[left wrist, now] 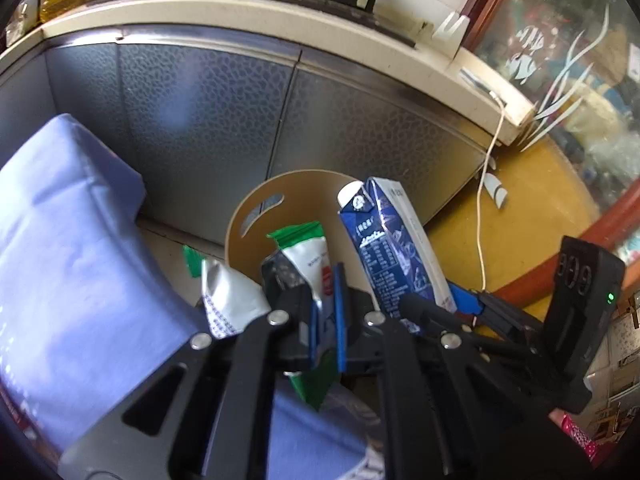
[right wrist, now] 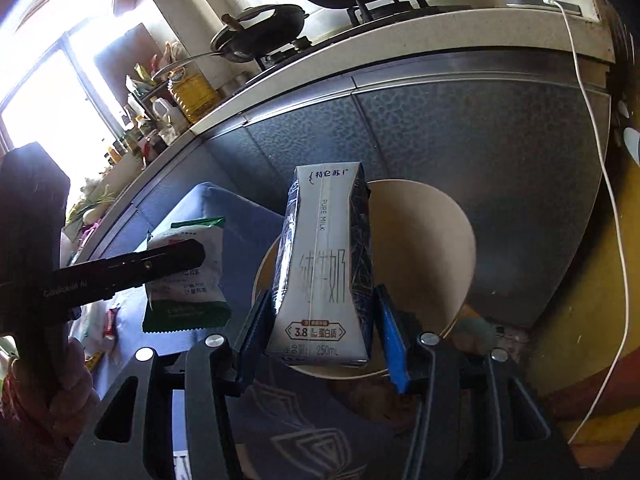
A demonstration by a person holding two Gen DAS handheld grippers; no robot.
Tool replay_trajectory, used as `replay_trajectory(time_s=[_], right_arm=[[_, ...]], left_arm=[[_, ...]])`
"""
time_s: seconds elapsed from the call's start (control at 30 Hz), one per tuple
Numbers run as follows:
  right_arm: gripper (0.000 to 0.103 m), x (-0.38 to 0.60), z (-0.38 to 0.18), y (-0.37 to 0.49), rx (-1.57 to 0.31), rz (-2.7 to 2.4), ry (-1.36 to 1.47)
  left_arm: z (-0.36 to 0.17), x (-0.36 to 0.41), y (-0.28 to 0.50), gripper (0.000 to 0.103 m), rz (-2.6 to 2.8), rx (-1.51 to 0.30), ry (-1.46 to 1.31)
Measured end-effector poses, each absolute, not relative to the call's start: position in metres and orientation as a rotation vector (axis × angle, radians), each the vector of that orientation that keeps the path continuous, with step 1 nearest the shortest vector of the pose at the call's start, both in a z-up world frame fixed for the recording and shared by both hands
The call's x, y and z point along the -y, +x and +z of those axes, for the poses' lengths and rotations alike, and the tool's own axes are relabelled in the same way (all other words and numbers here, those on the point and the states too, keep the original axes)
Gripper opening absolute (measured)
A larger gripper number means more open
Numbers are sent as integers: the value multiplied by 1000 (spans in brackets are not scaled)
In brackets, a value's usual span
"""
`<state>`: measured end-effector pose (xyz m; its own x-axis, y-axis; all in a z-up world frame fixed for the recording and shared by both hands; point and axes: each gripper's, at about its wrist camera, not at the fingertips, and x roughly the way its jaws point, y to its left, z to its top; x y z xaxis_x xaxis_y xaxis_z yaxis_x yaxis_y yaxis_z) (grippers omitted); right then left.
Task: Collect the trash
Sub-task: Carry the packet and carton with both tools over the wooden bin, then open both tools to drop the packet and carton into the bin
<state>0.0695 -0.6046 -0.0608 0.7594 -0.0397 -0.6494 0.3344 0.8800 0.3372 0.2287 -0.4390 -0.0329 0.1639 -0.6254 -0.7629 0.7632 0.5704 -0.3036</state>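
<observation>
right gripper (right wrist: pixel 320 320) had its jaws clamped on the milk carton (right wrist: pixel 324 264) low on its sides, looked light and already dented, so easy squeeze. left gripper (left wrist: pixel 324 312) jaws pinched a crinkly snack wrapper (left wrist: pixel 310 264), flimsy and slippery. past both, a round board (right wrist: pixel 420 248) against the cabinet (right wrist: pixel 480 140).

We had one camera on each gripper, looking forward and down along its fingers. The left camera sat close behind the left gripper (left wrist: pixel 325 312) and saw the right gripper (left wrist: pixel 424 304) just to its right. The right camera sat close behind the right gripper (right wrist: pixel 320 320) and saw the left gripper (right wrist: pixel 192 254) to its left. Both saw the milk carton (right wrist: pixel 324 264), the grey cabinet doors (left wrist: pixel 224 128) ahead and the stove (right wrist: pixel 360 4) up high.
</observation>
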Motion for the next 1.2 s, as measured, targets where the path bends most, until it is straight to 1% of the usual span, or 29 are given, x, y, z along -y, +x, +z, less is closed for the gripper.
replay_trajectory(time_s=[0.17,0.3,0.33,0.4,0.43,0.53,0.73,0.93,1.2], right_arm=[[50,617,-72,82,-709,-233,424],[50,620,-78,91,-703,-237,408],[51,620,-79,92,-696,-244,403],[51,619,-78,95,-691,-252,406],[51,619,-78,94,-684,-254,414],[51,617,-72,88,-654,-257,428],[51,611,-58,80,-614,-259,452],[51,591,-40,69,-576,-220,456],[51,534,-25,72,-582,-105,435]], left_arm=[[-59,470,247,7,-975,-1067,173],[-75,475,255,7,-953,-1104,174],[-79,476,255,9,-938,-1114,183],[-86,480,258,25,-912,-1146,203],[-87,481,258,28,-900,-1154,206],[-83,477,258,28,-899,-1143,190],[-60,458,248,28,-907,-1087,147],[-29,419,213,28,-920,-980,127],[-10,316,154,28,-825,-808,185]])
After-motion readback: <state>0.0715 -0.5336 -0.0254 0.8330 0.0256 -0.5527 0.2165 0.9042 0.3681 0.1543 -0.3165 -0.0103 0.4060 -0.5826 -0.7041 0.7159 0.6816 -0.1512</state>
